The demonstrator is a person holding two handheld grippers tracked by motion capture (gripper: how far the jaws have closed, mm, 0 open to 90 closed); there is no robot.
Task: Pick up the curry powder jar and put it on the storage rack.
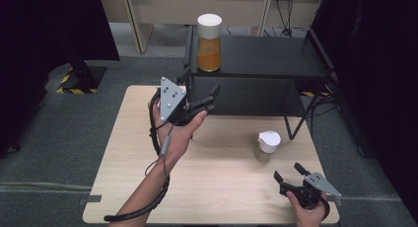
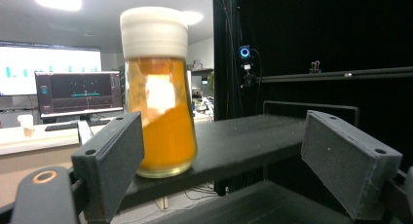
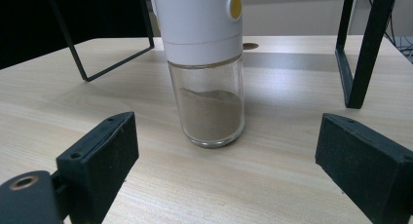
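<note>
At the left, the left gripper is raised off the wooden table, its jaws released and spread wide, aimed at the orange-filled jar with a white cap that stands upright on the left end of the black shelf. Right of centre, a small glass shaker of brown powder stands on the table just in front of the shelf. Near the table's right front corner, the right gripper is low, jaws released and empty, facing that shaker
</note>
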